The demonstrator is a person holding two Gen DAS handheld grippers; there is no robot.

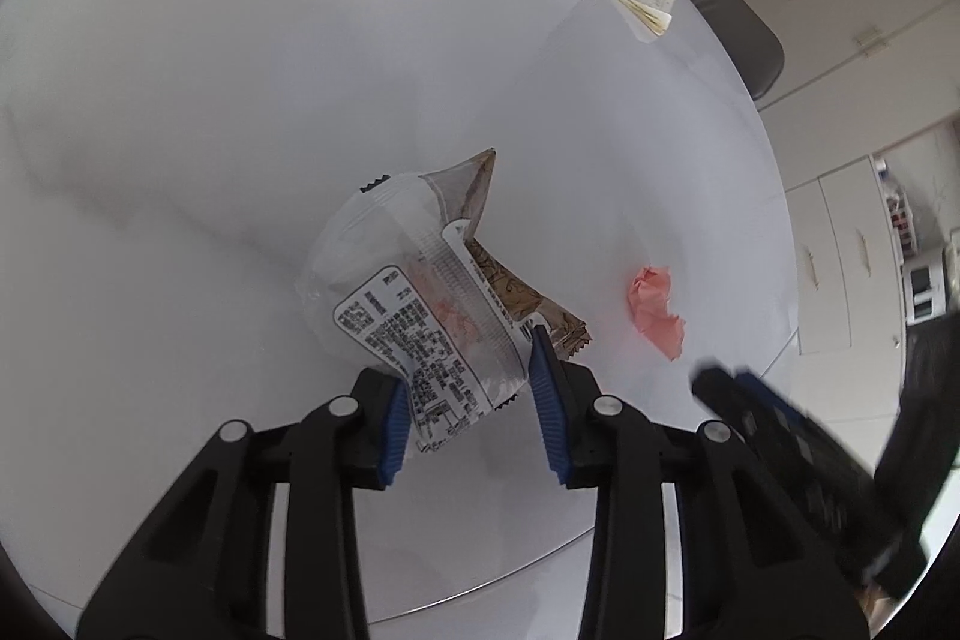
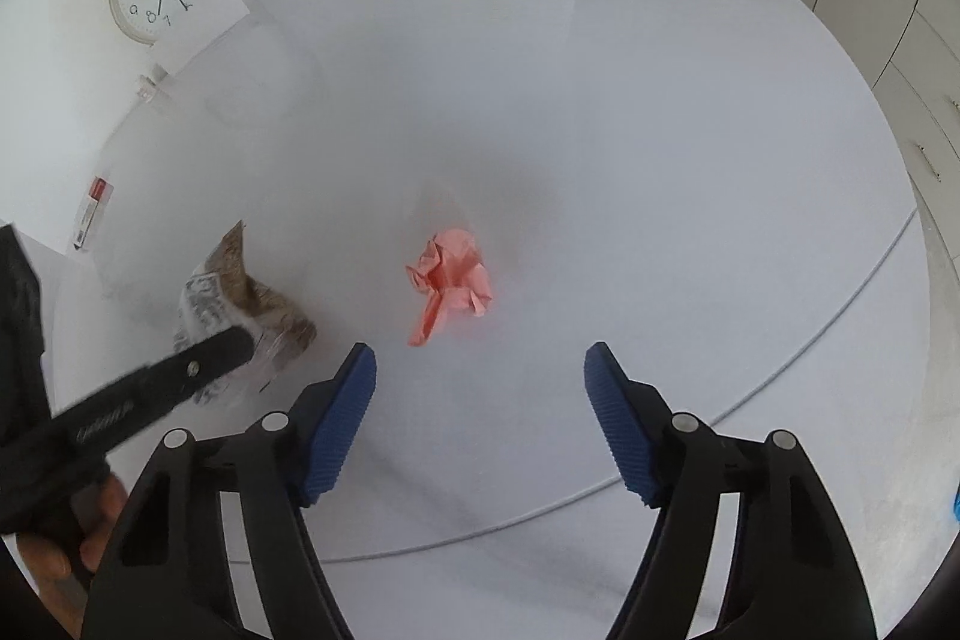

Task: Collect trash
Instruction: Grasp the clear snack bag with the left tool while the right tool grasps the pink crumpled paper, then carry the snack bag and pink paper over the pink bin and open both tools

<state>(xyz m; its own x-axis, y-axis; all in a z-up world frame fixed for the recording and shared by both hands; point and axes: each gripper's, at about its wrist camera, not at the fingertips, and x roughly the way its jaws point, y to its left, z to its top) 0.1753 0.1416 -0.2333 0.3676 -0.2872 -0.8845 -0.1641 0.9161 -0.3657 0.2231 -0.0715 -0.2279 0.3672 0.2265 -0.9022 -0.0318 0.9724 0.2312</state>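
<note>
1. A round white table (image 2: 600,130) is shown; the trash lies on its near part.
2. A clear printed wrapper (image 1: 414,316) with a brown wrapper (image 1: 516,295) behind it is pinched between the nearly closed pads of the left gripper (image 1: 471,400); this pickup step is judged done.
3. A crumpled pink paper (image 2: 453,274) lies on the table ahead of the right gripper (image 2: 480,370), untouched; those jaws stand part open and empty; lowering around the paper and closing is judged next.
</note>
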